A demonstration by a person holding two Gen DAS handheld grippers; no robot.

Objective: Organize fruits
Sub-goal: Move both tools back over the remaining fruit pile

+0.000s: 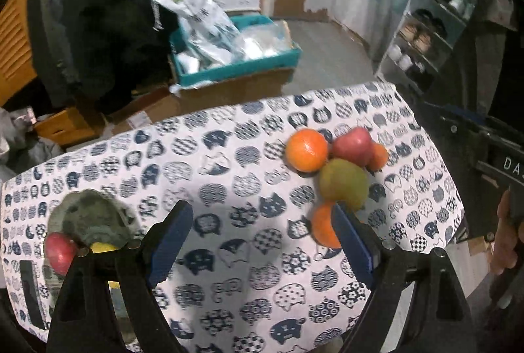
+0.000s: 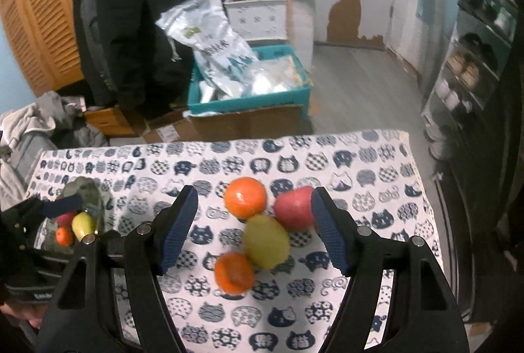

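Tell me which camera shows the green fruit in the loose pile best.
The right wrist view: the green fruit sits whole between the open right gripper, orange and red apple beside it. The left wrist view shows it too, off to the right past the open left gripper.

At the right edge of the left wrist view, white letters "DA" stand on a black device (image 1: 501,156), cut off by the frame. Print on the white bag (image 2: 216,48) is too blurred to read.
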